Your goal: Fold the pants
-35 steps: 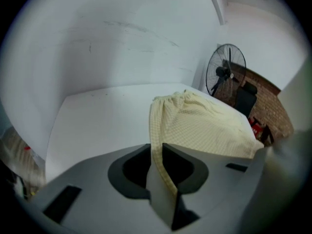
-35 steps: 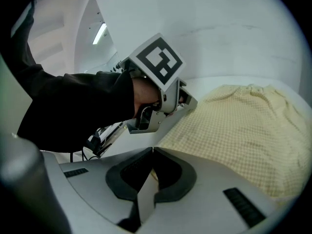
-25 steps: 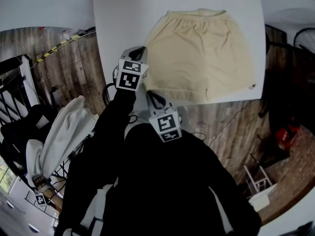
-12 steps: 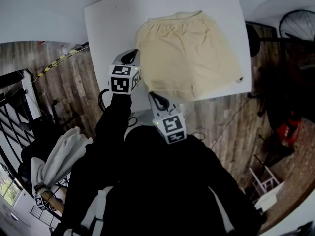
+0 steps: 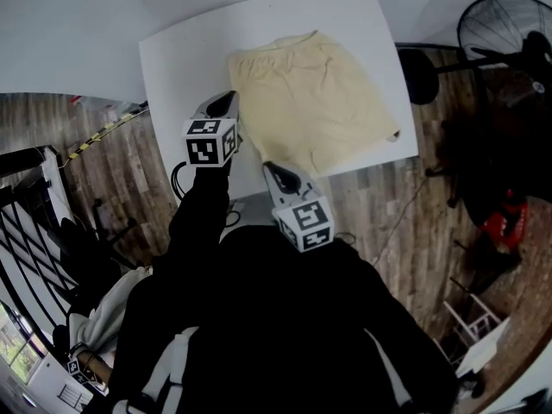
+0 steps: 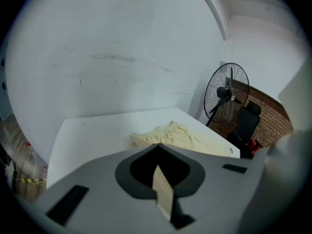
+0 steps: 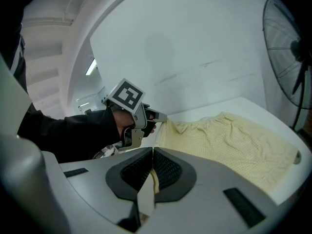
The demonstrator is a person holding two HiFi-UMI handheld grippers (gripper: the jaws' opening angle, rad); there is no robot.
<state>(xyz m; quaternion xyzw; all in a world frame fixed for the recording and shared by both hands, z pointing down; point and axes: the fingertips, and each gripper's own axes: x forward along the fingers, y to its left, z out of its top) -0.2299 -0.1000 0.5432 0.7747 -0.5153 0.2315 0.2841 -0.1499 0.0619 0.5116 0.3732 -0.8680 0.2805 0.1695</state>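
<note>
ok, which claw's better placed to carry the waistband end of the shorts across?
Left, I'd say. The left claw is shut on the side edge of the cream shorts near the waistband; the right claw grips the same edge down by the leg hem.

The pants (image 5: pixel 310 102) lie spread on the table (image 5: pixel 181 59), over its right half. My left gripper (image 5: pixel 228 102) is at the pants' left edge, its jaws closed on the cloth there. My right gripper (image 5: pixel 272 171) is at the pants' near edge, closer to me and right of the left one, its jaws likewise closed on cloth. A chair (image 5: pixel 420 74) stands just beside the table's right edge. A fan (image 5: pixel 504 28) stands beyond the chair, further right.
</note>
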